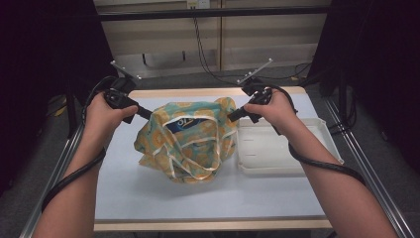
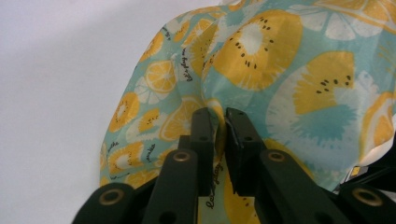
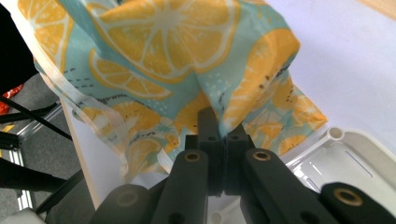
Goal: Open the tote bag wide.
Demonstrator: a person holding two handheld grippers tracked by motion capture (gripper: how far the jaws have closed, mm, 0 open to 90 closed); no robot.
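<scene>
slumping near the middle of the table [image 1: 148,198], the fruit-print bag [image 1: 188,144] (teal cloth with orange and lemon slices) is pulled apart at its mouth, where a blue item [image 1: 185,124] shows inside. the left gripper [image 1: 144,113] has a fold of the bag's left rim between its jaws, which stand slightly parted around the cloth, pads barely pressing. the right gripper [image 1: 233,115] is clenched tight on the bag's right rim. a white tray [image 1: 297,163] lies just beside the bag, along the table's right edge.
</scene>
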